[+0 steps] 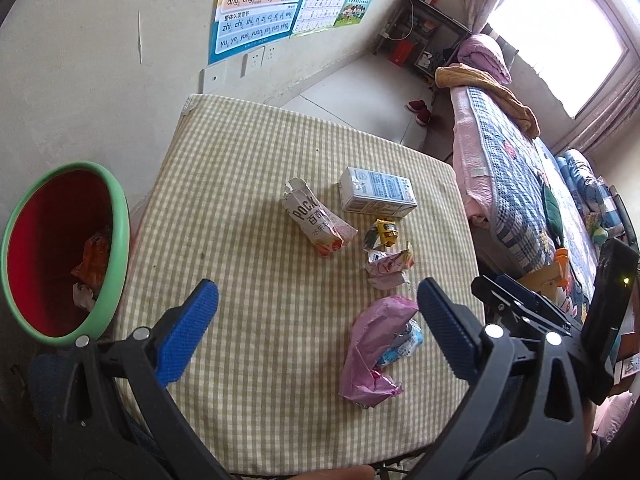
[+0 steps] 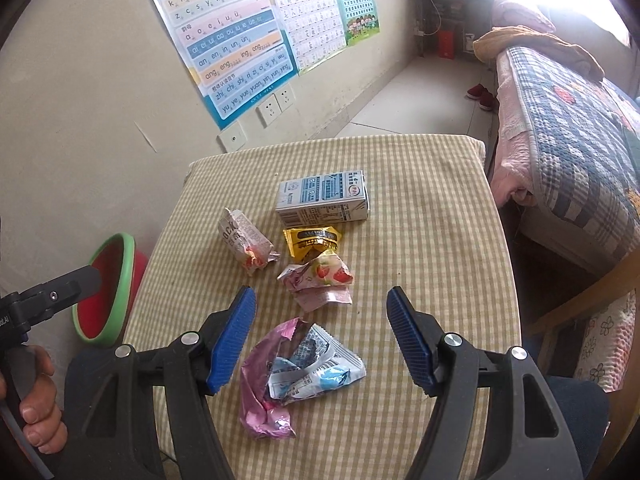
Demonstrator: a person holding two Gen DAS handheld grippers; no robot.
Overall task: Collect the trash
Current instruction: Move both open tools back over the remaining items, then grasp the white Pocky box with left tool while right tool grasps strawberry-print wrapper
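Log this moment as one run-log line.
left gripper: open, empty | right gripper: open above pink wrapper | bin: holds trash | carton: on table

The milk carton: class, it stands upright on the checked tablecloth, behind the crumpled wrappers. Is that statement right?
Not quite. The milk carton lies on its side rather than standing upright, as the right wrist view shows plainly. The rest holds: it is on the checked tablecloth, behind the crumpled wrappers.
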